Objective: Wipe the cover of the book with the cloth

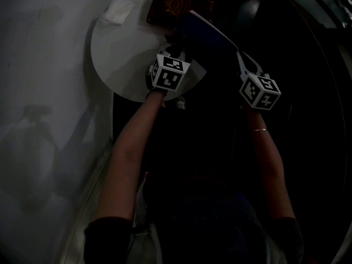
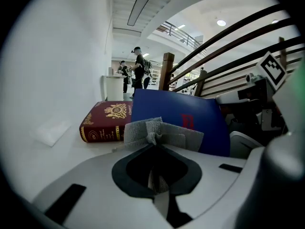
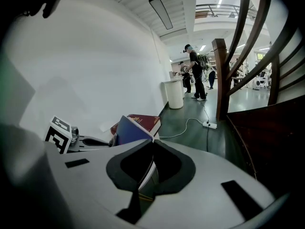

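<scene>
Slippage is looming: right gripper (image 3: 151, 146) jaws are pinching the blue book (image 3: 127, 130) by its edge; left gripper (image 2: 155, 147) jaws, clamping the cloth (image 2: 140, 131), are perhaps pushing.

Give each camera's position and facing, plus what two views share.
Head view: on the head, facing steeply down at the table; forearms, left gripper, right gripper show.
Left gripper view: on that gripper, facing the blue book; jaws shut on the cloth.
Right gripper view: on that gripper; jaws clamp the blue book.
Both gripper views share the red book.
</scene>
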Demonstrator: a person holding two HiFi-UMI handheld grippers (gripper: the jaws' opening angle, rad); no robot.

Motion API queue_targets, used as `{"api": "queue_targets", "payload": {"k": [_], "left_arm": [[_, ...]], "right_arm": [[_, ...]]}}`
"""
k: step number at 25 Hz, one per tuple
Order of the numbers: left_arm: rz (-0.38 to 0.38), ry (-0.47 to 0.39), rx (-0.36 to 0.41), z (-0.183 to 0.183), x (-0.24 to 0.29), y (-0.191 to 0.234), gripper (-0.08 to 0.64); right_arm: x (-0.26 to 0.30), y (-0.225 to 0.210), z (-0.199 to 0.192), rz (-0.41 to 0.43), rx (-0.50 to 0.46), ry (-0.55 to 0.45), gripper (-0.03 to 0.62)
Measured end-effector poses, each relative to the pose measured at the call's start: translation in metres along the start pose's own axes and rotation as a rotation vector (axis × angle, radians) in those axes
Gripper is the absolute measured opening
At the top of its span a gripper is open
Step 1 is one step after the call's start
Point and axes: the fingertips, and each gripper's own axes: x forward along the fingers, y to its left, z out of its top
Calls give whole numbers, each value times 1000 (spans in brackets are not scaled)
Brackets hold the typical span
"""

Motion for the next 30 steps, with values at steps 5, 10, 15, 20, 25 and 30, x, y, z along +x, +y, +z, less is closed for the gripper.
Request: {"api": "queue_targets", "payload": {"k": [5,10,15,20,25,30], "left_arm": [[40,6,-37,0,2,22,26],[99,-9,-94,0,-8,44,26],[160,-65,-135,6,-36,68,26],[239,-121,-162,8,-69,92,25],[297,-156,-197,8,-108,103,25],[328,-192,-219,5,-135,103,26]], "right_arm": [[1,-1,0,2,-5,8,31],[6,0,0,17,-11,13,31],[15,9,4,46,-30,17,31],[28,26,6,84,-54,23,31],[32,42,1,121,-42,40,31],[34,57,-25,160,10,93,31]]}}
